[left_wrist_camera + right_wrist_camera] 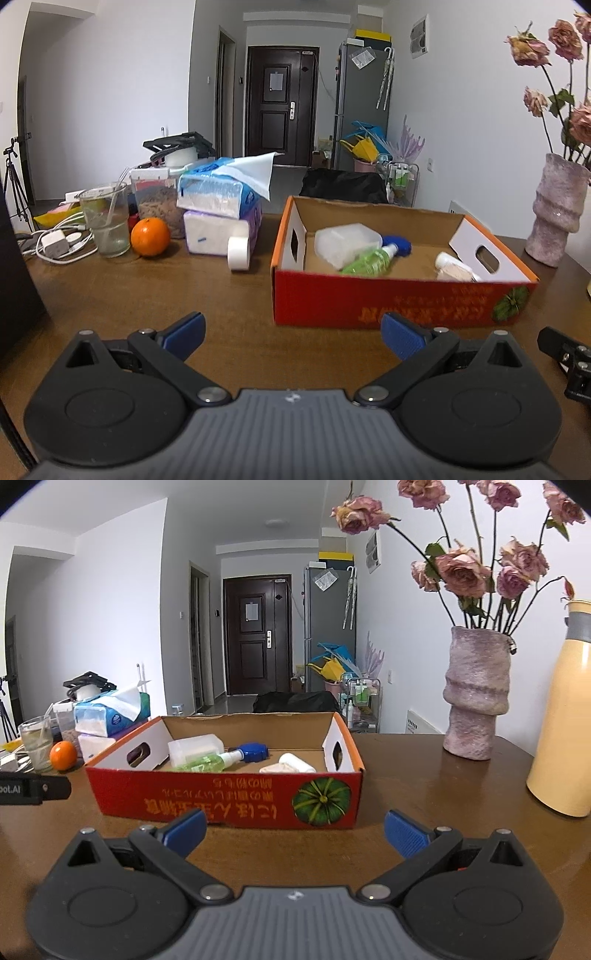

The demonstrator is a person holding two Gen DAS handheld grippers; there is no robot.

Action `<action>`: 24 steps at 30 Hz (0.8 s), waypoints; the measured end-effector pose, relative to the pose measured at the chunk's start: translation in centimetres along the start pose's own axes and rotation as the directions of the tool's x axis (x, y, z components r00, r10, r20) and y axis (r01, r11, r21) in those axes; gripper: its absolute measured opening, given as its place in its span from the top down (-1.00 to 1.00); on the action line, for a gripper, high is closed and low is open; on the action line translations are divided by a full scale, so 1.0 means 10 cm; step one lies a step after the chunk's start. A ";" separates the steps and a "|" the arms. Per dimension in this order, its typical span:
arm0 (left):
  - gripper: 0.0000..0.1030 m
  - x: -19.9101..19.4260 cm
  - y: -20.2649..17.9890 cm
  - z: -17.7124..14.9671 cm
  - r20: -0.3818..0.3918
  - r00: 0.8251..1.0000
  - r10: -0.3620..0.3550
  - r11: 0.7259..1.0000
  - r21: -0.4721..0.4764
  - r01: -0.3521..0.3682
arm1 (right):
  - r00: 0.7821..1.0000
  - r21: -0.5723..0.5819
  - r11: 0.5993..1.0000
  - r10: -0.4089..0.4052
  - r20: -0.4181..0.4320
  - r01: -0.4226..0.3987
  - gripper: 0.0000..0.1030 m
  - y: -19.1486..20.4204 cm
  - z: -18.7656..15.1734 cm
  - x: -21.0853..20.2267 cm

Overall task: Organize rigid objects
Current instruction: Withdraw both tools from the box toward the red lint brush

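A red and orange cardboard box (402, 301) (229, 797) stands on the brown table. In it lie a clear plastic container (347, 242) (195, 749), a green spray bottle (369, 260) (207, 761), a blue cap (400, 244) (254, 751) and a white bottle (452, 264) (297, 762). My left gripper (293, 334) is open and empty, just before the box's front left. My right gripper (295, 832) is open and empty, before the box's front right.
Left of the box stand a tape roll (239, 253), stacked tissue packs (221, 210), an orange (150, 236), a glass (106, 221) and chargers with cables (55, 243). A pink vase with dried roses (476, 690) and a yellow thermos (565, 709) stand at the right.
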State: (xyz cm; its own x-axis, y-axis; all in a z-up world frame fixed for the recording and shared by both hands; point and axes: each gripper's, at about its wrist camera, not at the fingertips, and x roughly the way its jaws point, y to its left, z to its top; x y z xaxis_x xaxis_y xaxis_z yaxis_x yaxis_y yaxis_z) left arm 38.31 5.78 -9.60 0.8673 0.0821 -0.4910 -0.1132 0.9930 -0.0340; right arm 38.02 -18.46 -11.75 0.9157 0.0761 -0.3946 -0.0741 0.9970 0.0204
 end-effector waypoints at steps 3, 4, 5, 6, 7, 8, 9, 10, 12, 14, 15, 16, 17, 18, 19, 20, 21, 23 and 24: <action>-1.00 -0.11 -0.02 -0.10 -0.007 1.000 0.001 1.000 0.002 -0.001 | 1.000 -0.006 1.000 -0.003 0.004 0.003 -1.00 -0.02 -0.06 -0.13; -1.00 -0.15 -0.02 -0.13 -0.010 1.000 0.001 1.000 0.001 -0.001 | 1.000 -0.008 1.000 -0.003 0.006 0.003 -1.00 -0.02 -0.08 -0.17; -1.00 -0.18 -0.02 -0.17 -0.013 1.000 0.002 1.000 -0.001 -0.002 | 1.000 -0.010 1.000 -0.004 0.007 0.004 -1.00 -0.03 -0.10 -0.21; -1.00 -0.21 -0.02 -0.21 -0.017 1.000 0.001 1.000 -0.002 -0.001 | 1.000 -0.011 1.000 -0.005 0.008 0.005 -1.00 -0.04 -0.12 -0.25; -1.00 -0.24 -0.03 -0.24 -0.020 1.000 0.000 1.000 -0.001 0.000 | 1.000 -0.012 1.000 -0.007 0.010 0.008 -1.00 -0.05 -0.15 -0.30; -1.00 -0.28 -0.03 -0.27 -0.022 1.000 0.001 1.000 0.000 -0.001 | 1.000 -0.012 1.000 -0.010 0.012 0.010 -1.00 -0.06 -0.17 -0.33; -1.00 -0.31 -0.02 -0.30 -0.021 1.000 0.000 1.000 -0.001 -0.001 | 1.000 -0.012 1.000 -0.013 0.014 0.013 -1.00 -0.07 -0.19 -0.38; -1.00 -0.34 -0.02 -0.32 -0.021 1.000 -0.001 1.000 -0.002 0.001 | 1.000 -0.012 1.000 -0.016 0.016 0.016 -1.00 -0.08 -0.21 -0.41; -1.00 -0.41 -0.02 -0.37 -0.021 1.000 0.000 1.000 -0.004 0.000 | 1.000 -0.012 1.000 -0.026 0.017 0.026 -1.00 -0.11 -0.27 -0.49; -1.00 -0.46 -0.01 -0.42 -0.023 1.000 -0.001 1.000 -0.012 0.001 | 0.999 -0.008 0.999 -0.035 0.014 0.036 -1.00 -0.14 -0.32 -0.55; -1.00 -0.49 -0.01 -0.44 -0.024 1.000 -0.001 1.000 -0.014 0.000 | 0.999 -0.005 0.999 -0.039 0.011 0.039 -1.00 -0.16 -0.35 -0.58; -1.00 -0.51 0.00 -0.45 -0.024 1.000 -0.001 1.000 -0.015 0.000 | 0.999 -0.002 0.999 -0.043 0.009 0.043 -1.00 -0.18 -0.37 -0.61; -1.00 -0.52 0.00 -0.47 -0.024 1.000 0.001 1.000 -0.015 -0.001 | 0.999 0.000 0.999 -0.046 0.008 0.046 -1.00 -0.20 -0.38 -0.64; -1.00 -0.52 0.00 -0.47 -0.025 1.000 0.000 1.000 -0.017 -0.001 | 0.999 0.003 0.999 -0.050 0.008 0.050 -1.00 -0.22 -0.40 -0.66; -1.00 -0.54 0.01 -0.49 -0.026 1.000 -0.003 1.000 -0.019 0.002 | 0.999 0.006 0.999 -0.053 0.008 0.053 -1.00 -0.24 -0.42 -0.68; -1.00 -0.55 0.01 -0.50 -0.027 1.000 -0.003 1.000 -0.019 0.003 | 0.998 0.009 0.998 -0.056 0.008 0.056 -1.00 -0.26 -0.43 -0.70; -1.00 -0.56 0.01 -0.51 -0.026 1.000 -0.002 1.000 -0.019 0.001 | 0.998 0.011 0.998 -0.057 0.008 0.057 -1.00 -0.27 -0.43 -0.72; -1.00 -0.58 0.01 -0.53 -0.025 1.000 0.000 1.000 -0.019 -0.001 | 0.998 0.014 0.998 -0.057 0.011 0.057 -1.00 -0.30 -0.44 -0.76; -1.00 -0.58 0.02 -0.53 -0.026 1.000 0.001 1.000 -0.020 -0.001 | 0.998 0.014 0.998 -0.057 0.013 0.057 -1.00 -0.32 -0.44 -0.78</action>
State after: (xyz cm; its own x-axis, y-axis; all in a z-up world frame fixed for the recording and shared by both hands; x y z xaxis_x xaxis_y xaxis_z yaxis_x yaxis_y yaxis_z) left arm 30.69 5.02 -11.37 0.8543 0.0808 -0.5135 -0.1243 0.9909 -0.0510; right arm 29.42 -22.26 -12.79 0.9234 0.0192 -0.3835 -0.0161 0.9998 0.0112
